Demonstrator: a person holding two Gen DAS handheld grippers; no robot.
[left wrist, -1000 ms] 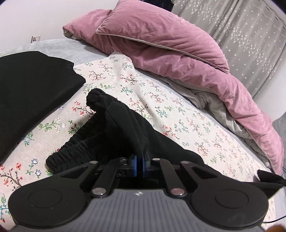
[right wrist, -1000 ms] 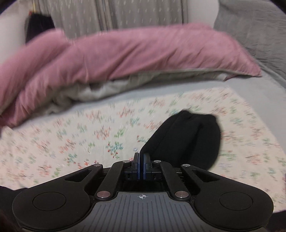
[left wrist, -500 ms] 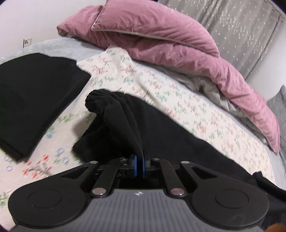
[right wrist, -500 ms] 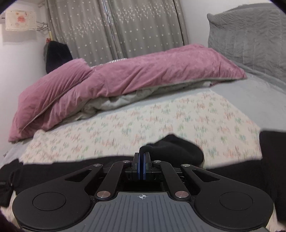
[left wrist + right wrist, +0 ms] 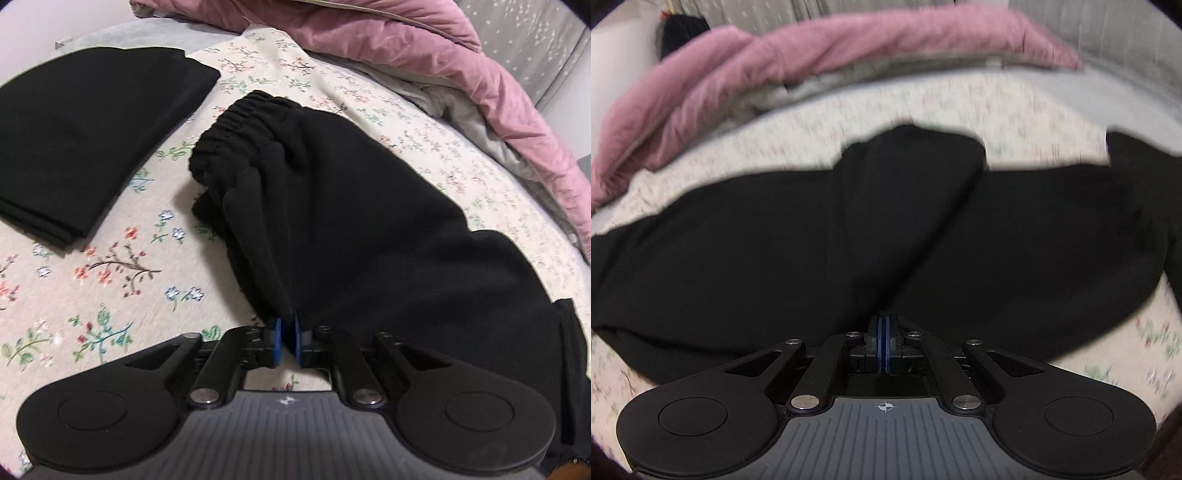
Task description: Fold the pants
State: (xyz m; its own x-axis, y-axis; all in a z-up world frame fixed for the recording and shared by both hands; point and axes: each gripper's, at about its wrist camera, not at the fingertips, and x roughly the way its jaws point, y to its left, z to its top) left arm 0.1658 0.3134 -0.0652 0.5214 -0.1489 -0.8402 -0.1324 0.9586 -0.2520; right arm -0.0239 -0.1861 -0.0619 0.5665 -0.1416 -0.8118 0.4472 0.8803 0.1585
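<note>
Both claws are pinched closed on the black fleece pants (image 5: 369, 229): left claw (image 5: 287, 334) on a fold toward the elastic waistband at 11 o'clock, right claw (image 5: 885, 332) mid-fabric. The pants lie across the floral bedsheet (image 5: 110, 280). An uneven pull could bunch the fleece or slip it free.

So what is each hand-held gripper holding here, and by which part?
Both grip the black pants. The left hand-held gripper pinches a fabric fold running from the elastic waistband; the right hand-held gripper pinches a fold mid-garment.

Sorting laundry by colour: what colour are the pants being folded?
Black pants, elastic waistband included; clearest in the left wrist view.
</note>
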